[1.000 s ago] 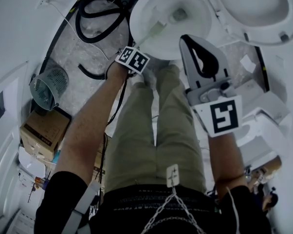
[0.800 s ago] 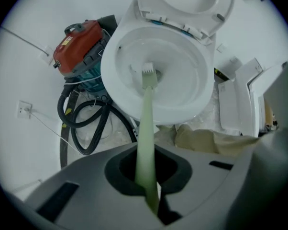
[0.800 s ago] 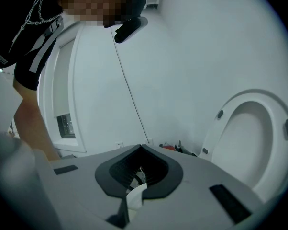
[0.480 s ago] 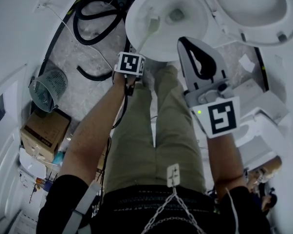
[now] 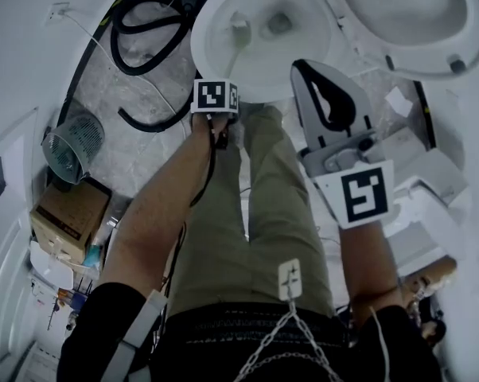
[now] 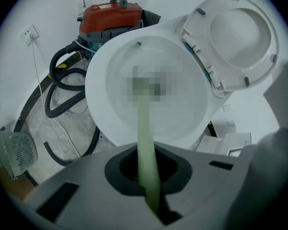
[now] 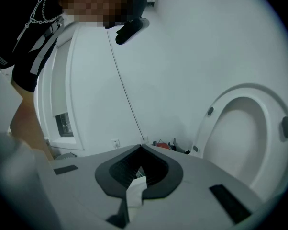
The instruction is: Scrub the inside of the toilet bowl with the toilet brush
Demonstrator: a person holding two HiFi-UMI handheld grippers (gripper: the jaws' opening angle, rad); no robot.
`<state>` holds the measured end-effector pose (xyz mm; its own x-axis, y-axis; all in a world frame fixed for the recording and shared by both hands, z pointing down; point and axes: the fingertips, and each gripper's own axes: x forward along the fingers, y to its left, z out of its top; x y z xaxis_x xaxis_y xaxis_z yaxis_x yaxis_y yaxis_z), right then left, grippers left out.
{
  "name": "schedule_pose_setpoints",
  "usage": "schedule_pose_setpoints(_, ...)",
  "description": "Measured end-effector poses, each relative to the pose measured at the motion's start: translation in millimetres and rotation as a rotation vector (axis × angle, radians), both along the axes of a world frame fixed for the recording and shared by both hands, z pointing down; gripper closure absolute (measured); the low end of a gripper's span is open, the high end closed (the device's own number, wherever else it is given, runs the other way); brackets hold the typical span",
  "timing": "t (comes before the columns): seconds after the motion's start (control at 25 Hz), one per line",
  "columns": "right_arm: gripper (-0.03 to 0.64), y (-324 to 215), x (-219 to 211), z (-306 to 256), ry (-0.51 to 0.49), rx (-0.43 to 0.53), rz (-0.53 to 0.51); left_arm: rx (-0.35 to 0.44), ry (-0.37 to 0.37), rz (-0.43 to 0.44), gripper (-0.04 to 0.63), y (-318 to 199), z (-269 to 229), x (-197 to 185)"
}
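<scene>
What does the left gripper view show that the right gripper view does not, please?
Only the left gripper view shows the toilet bowl, the pale green toilet brush handle clamped in the left gripper, the red vacuum with its black hose, and a mesh bin. Only the right gripper view shows the person's torso, a wall cable, and the right gripper shut on a small white scrap. Both show the raised toilet seat.
</scene>
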<state>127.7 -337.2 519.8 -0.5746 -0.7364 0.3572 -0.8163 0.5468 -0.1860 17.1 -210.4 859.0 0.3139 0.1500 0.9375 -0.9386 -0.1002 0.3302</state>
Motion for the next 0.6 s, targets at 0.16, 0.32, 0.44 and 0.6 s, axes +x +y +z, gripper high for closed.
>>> schedule_pose_setpoints(0.16, 0.614, -3, 14, 3, 0.003, -0.004, 0.010, 0.022, -0.012, 0.017, 0.595, -20, 3, 7)
schedule_pose_setpoints(0.32, 0.614, -6, 26, 2, 0.001, -0.006, 0.016, 0.038, -0.022, 0.046, 0.595, -38, 7, 17)
schedule_pose_setpoints(0.44, 0.614, -6, 35, 3, 0.009, -0.007, 0.015, 0.049, -0.028, 0.073, 0.595, -50, 10, 27)
schedule_pose_setpoints(0.6, 0.614, -7, 46, 4, 0.012, -0.007, 0.031, 0.069, -0.042, 0.132, 0.595, -62, 17, 41)
